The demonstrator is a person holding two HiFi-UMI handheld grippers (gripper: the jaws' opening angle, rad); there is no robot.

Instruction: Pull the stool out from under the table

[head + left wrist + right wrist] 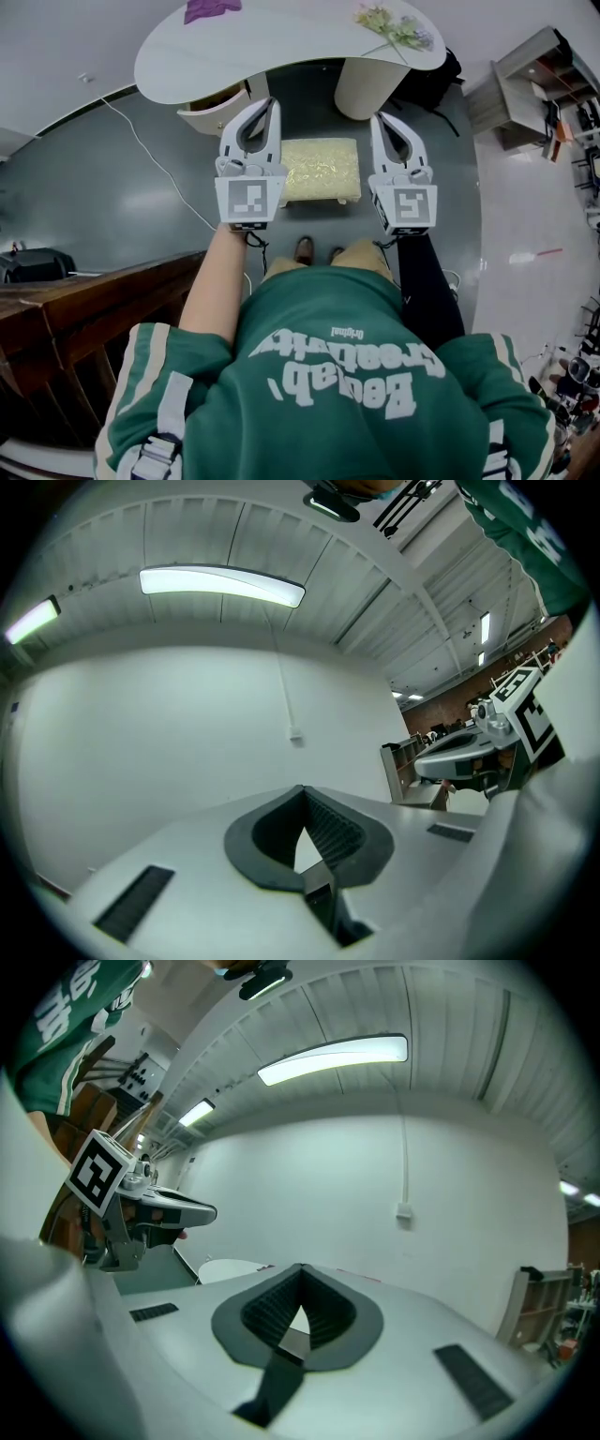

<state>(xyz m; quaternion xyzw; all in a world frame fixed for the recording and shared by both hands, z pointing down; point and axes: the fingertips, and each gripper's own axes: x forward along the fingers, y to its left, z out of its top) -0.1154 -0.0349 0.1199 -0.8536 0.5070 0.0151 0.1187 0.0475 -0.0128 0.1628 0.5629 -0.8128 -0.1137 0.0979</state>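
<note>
Grey-white, the left gripper [270, 105] and right gripper [380, 120] are both clenched tight with nothing between their jaws, held side by side and touching nothing. Between them and lower down, the cream-cushioned stool [321, 169] stands on the dark grey floor [122, 187], close to the pedestals of the white table [281, 42] beyond. Flowers [398, 28] and a purple cloth [211, 9] lie on the tabletop, and a shelf unit [525, 89] stands off beyond the right gripper.

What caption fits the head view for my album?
Left claw and right claw, both shut, held before stool and table.
</note>
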